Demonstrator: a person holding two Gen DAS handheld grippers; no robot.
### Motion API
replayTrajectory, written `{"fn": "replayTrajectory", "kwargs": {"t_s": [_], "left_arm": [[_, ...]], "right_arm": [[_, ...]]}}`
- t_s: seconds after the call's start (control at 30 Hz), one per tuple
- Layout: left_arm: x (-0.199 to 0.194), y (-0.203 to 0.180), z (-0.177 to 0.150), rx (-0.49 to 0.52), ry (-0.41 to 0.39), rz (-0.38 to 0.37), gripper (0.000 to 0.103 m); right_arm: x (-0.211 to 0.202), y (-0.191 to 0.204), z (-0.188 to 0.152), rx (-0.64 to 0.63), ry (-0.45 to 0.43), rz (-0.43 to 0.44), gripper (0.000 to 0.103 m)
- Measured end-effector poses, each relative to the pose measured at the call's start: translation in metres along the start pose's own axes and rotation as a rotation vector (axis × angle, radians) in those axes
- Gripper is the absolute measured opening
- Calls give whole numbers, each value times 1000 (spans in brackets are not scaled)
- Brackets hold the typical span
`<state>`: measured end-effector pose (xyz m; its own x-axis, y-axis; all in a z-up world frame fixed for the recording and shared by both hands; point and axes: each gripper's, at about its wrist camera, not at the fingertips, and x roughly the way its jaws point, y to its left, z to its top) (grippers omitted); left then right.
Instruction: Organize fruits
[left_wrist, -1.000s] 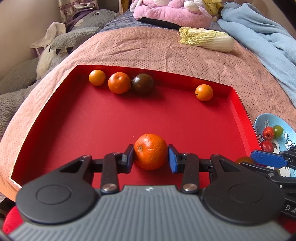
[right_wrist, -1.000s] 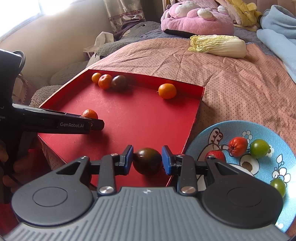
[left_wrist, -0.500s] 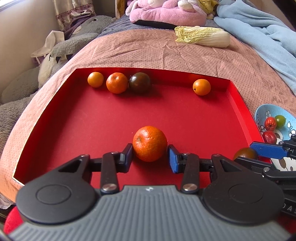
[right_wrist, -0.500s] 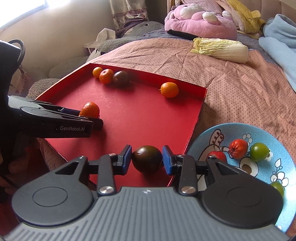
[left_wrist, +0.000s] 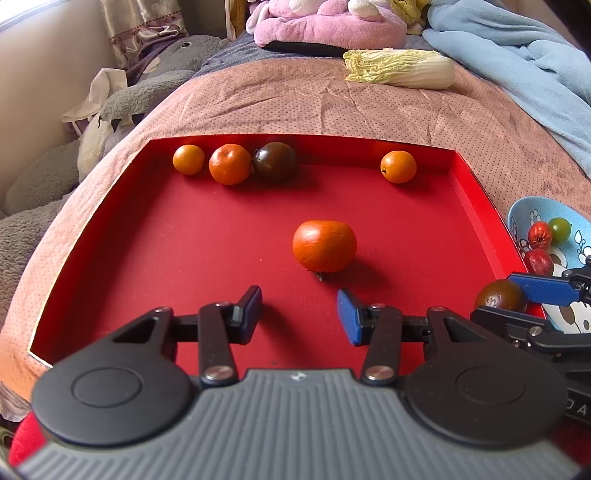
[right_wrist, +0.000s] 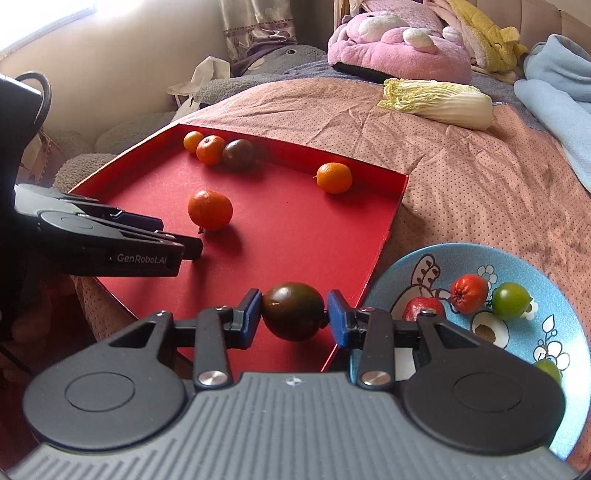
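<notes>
The left gripper (left_wrist: 299, 314) has just been opening and its jaws now stand apart over the red tray (left_wrist: 147, 236) with nothing between them; the tangerine (left_wrist: 324, 245) lies free on the tray floor just beyond the fingertips. The right gripper (right_wrist: 293, 315) has also just been opening, with the dark tomato (right_wrist: 293, 311) between its blue pads (right_wrist: 337, 325); the fruit seems to touch the left pad, while a slight gap shows at the right one, so the hold looks loosened. That tomato sits at the tray's near right corner, just beside the blue plate (right_wrist: 554, 280).

Along the far wall of the tray sit a small orange (left_wrist: 188, 159), a second tangerine (left_wrist: 229, 164) and another dark tomato (left_wrist: 275, 161), side by side, with one more small orange (left_wrist: 398, 167) apart near the far right corner. The plate carries red fruits (right_wrist: 470, 294) and a green tomato (right_wrist: 511, 300). The tray rests on a pink dotted bedspread (left_wrist: 295, 103), where a napa cabbage (left_wrist: 400, 68) lies farther back.
</notes>
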<state>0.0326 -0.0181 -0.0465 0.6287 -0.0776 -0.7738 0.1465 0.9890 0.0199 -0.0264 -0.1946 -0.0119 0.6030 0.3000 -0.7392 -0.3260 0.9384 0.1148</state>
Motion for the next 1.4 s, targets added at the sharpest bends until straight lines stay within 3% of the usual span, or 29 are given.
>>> {"fn": "replayTrajectory", "kwargs": {"t_s": [0.07,0.2,0.43,0.63,0.77,0.8,1.1,1.4], "left_arm": [[-1,1,0,-3,-2,3,42],[-1,7,3,-30,9,-33,19],[-1,15,3,-57,4,-64,17],[-3,9,2,-18,-10,-107,21],[-2,-7,16,42,-37,-114,56],[-2,-13,21,64,-50,-116,59],[15,-56,47,168,-43,-217,59],[48,-80,59,145,6,-195,58]], "right_arm": [[-4,-4,1,28,-7,10,45],[-13,-10,1,96,-19,38,45],[-22,-15,-4,127,-36,44,45],[-24,-13,-4,131,-46,64,45],[-29,-12,-3,132,-58,71,45],[-30,-12,-3,133,-62,72,45],[-43,-17,-3,129,-75,73,45],[-64,-30,-12,171,-99,72,45]]}}
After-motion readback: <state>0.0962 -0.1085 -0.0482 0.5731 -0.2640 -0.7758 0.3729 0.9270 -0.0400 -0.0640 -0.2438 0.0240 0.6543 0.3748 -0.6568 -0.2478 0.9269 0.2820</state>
